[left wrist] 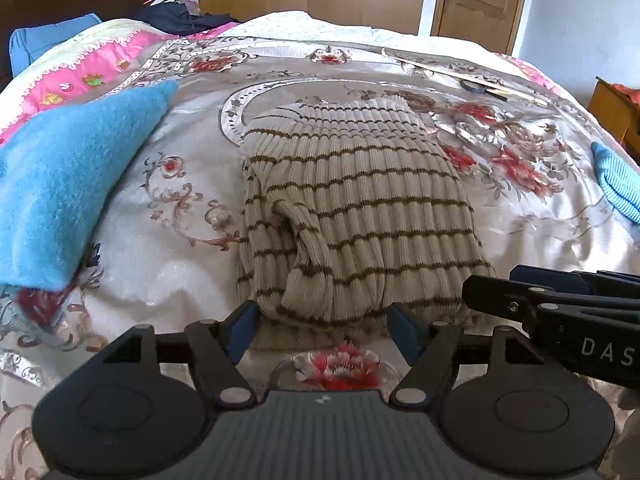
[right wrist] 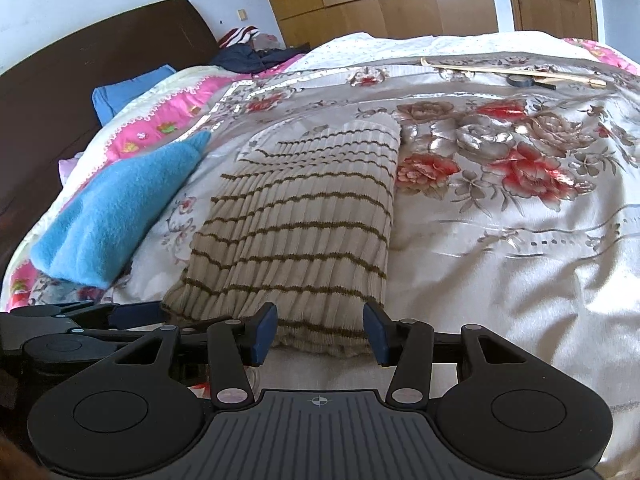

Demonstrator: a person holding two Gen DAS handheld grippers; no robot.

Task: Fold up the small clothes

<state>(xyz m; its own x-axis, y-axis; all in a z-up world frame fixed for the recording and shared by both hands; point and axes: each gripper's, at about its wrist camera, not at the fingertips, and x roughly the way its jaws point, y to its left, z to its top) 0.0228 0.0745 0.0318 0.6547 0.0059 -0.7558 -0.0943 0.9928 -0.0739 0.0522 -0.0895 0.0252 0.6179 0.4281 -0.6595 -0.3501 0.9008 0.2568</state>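
Note:
A beige ribbed sweater with thin brown stripes (left wrist: 360,208) lies folded into a narrow block on the floral bedspread; it also shows in the right wrist view (right wrist: 304,220). My left gripper (left wrist: 324,330) is open, its blue pads on either side of the sweater's near hem, with nothing held. My right gripper (right wrist: 320,332) is open at the same near hem, further right, also empty. The right gripper shows in the left wrist view (left wrist: 560,304) at the lower right, and the left gripper shows in the right wrist view (right wrist: 96,316) at the lower left.
A fuzzy blue garment (left wrist: 68,184) lies left of the sweater, also in the right wrist view (right wrist: 120,204). Another blue knit (left wrist: 616,180) lies at the right. A wooden stick (right wrist: 512,74) and a tape roll (right wrist: 520,80) lie far back. Dark clothes (right wrist: 256,56) sit by the headboard.

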